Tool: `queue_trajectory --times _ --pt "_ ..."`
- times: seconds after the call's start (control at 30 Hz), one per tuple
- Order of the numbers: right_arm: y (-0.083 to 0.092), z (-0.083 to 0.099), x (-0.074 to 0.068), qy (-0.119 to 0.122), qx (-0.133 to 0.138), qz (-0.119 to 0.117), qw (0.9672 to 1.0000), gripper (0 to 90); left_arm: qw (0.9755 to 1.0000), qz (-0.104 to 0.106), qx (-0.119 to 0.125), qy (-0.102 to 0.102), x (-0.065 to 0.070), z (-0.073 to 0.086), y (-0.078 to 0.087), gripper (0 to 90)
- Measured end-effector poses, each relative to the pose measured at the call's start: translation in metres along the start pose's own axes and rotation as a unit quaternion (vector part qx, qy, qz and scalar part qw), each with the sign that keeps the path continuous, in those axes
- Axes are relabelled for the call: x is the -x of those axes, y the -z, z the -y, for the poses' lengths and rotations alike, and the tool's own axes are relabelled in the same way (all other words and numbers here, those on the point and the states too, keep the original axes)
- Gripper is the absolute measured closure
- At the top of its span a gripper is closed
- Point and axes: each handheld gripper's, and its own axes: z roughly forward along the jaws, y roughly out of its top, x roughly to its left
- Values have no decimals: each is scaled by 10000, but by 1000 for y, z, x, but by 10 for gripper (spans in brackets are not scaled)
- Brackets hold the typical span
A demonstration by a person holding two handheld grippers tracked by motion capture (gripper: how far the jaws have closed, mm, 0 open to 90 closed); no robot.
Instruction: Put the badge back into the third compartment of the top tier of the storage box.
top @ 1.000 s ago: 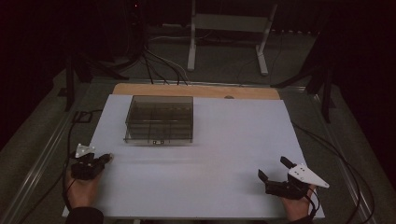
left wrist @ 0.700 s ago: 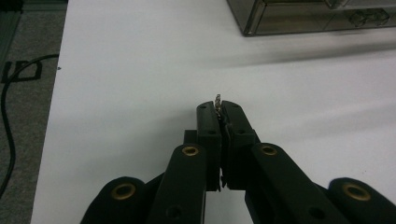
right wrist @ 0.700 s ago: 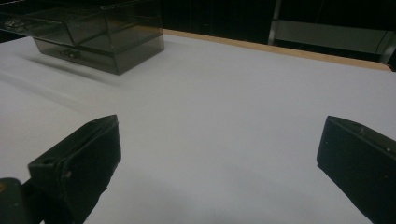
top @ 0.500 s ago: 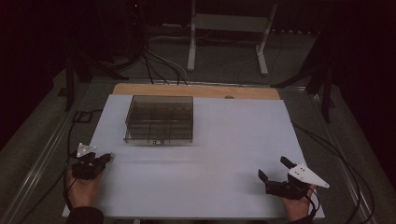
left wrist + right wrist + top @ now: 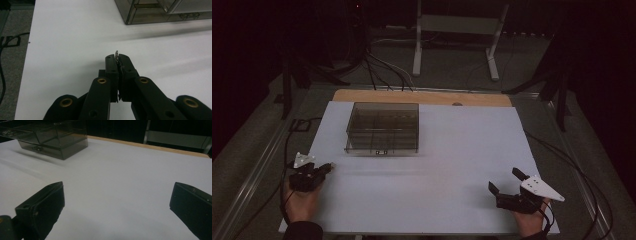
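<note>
Tools at rest on the white bench. Left tool, lower centre of its own view, has its jaws pressed together, pinching a tiny metallic piece whose tip protrudes above them; it looks light, thin and easily dropped or bent, best held by its shank as now. Right tool, lower right of the high view, stands spread with nothing between its jaws. Smoked clear compartment box sits upper left of centre, well apart from both.
</note>
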Motion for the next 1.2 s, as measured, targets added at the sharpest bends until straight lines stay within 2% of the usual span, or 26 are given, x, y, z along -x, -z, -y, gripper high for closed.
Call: queue_trajectory --times 0.47,1.2 --pt "0 0 0 -7 6 -2 10000 0 9998 162 138 -56 7 -7 4 888" --pt "0 0 0 -4 2 -15 10000 0 9977 529 376 -196 23 -23 11 888"
